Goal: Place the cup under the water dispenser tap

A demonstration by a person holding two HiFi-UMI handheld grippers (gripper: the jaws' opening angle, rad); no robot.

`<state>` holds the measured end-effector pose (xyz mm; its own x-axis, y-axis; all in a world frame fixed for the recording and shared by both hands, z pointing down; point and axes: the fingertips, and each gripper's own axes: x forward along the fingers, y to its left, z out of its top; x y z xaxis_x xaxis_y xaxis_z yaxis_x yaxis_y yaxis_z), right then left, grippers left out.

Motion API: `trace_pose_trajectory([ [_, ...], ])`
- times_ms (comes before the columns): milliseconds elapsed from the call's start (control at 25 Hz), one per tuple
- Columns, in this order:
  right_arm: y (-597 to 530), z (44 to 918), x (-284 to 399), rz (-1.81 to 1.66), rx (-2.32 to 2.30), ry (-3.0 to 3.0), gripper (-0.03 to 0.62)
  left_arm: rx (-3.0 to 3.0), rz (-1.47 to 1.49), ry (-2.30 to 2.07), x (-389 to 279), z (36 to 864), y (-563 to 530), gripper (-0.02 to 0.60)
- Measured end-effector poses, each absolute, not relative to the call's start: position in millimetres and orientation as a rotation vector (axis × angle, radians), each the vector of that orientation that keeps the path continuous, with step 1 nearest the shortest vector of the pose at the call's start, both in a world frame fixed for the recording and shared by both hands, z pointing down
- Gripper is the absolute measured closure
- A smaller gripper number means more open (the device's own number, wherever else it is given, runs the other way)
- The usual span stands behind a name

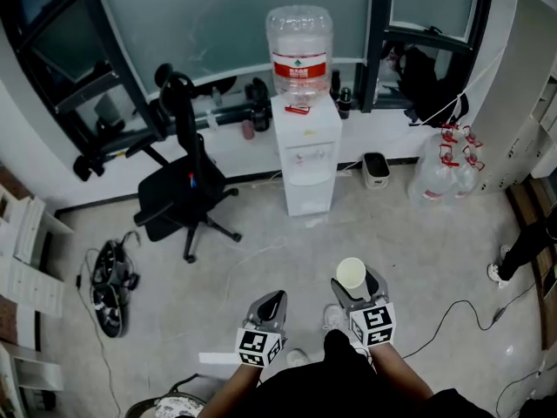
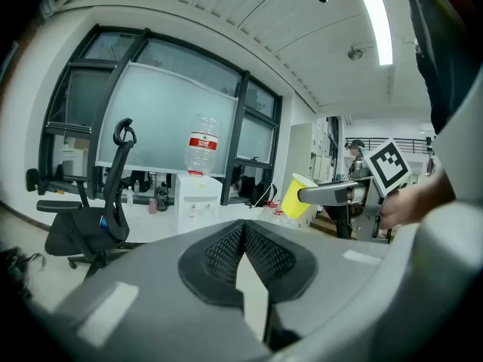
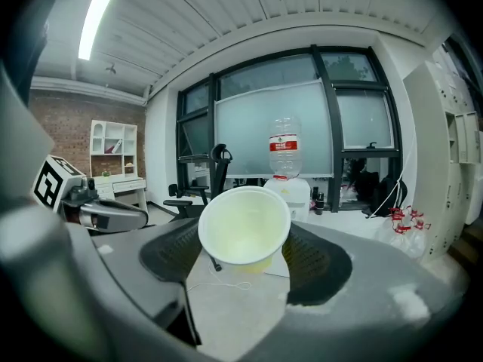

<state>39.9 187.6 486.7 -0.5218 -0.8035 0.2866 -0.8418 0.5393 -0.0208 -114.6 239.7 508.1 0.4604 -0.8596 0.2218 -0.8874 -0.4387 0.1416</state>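
A yellow paper cup (image 1: 351,273) sits tilted between the jaws of my right gripper (image 1: 354,284), which is shut on its sides. Its white inside faces the right gripper view, cup (image 3: 245,228) filling the middle. The white water dispenser (image 1: 306,159), with a clear bottle (image 1: 298,50) on top, stands against the far wall, well ahead of both grippers. It is small in the distance as dispenser (image 3: 293,191) and dispenser (image 2: 198,202). My left gripper (image 1: 274,301) is shut with nothing in it, pads together (image 2: 244,228). The cup (image 2: 296,196) shows to its right.
A black office chair (image 1: 178,194) stands left of the dispenser. Full water jugs (image 1: 444,172) rest by the right wall, next to a small white bin (image 1: 376,169). Cables and gear (image 1: 111,286) lie on the floor at left; another cable (image 1: 452,320) runs at right.
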Motion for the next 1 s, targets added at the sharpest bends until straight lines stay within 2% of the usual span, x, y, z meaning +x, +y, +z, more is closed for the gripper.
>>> trace_pose_trajectory([
  [1000, -6, 484, 110, 0.176, 1.207, -2.575, 0.263, 2.481, 0.204, -1.598, -34, 482, 32, 0.566],
])
